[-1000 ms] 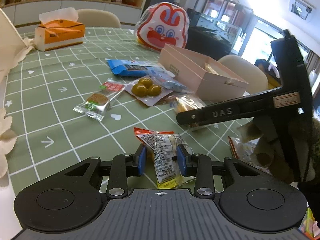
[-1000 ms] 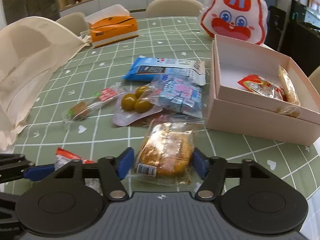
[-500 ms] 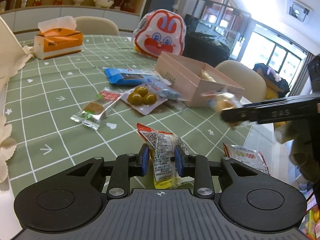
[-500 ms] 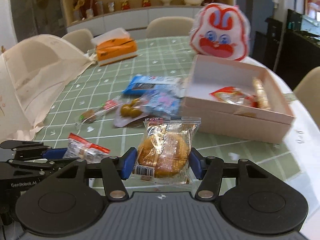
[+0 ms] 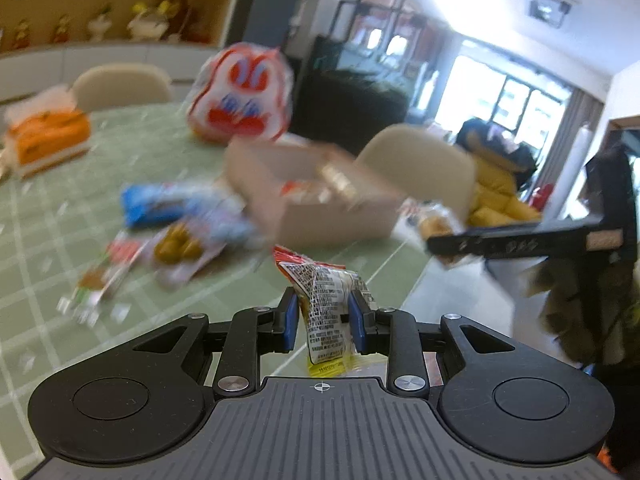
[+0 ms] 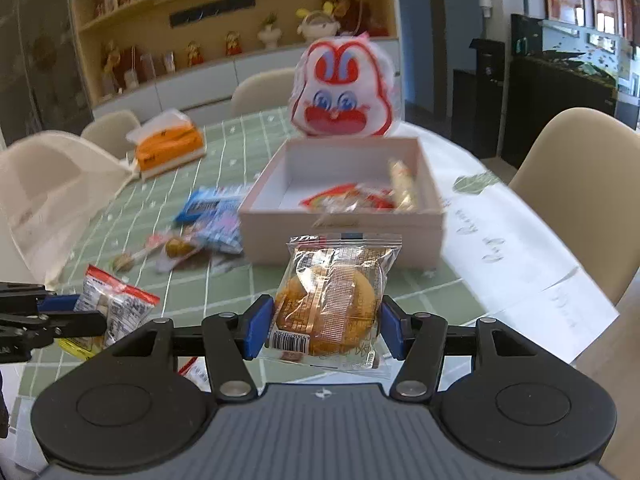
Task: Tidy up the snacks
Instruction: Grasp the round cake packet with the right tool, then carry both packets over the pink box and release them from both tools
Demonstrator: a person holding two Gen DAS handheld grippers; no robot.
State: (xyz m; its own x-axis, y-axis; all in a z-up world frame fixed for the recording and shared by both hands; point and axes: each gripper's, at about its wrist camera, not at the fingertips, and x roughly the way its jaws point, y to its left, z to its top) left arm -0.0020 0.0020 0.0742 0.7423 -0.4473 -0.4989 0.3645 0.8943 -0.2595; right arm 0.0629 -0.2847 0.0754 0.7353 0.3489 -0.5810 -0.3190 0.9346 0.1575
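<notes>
I saw a green checked tablecloth (image 6: 248,148) under loose snacks, with display shelves (image 6: 224,20) behind. My left gripper (image 5: 323,316) was clamped on a red-topped snack packet (image 5: 326,308), lifted off the table. My right gripper (image 6: 325,328) pinched a clear-wrapped cake (image 6: 332,304) just before the pink box (image 6: 340,224). Only the right view showed inside the box: two snacks there. The left view was blurred.

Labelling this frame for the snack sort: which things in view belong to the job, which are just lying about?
Job:
- round cake packet held in right tool
- red-topped packet held in left tool
- pink box, snacks already in it
- loose blue packets on the table

Lying about:
- tissue box
- rabbit bag
- cream cloth
- paper sheet
</notes>
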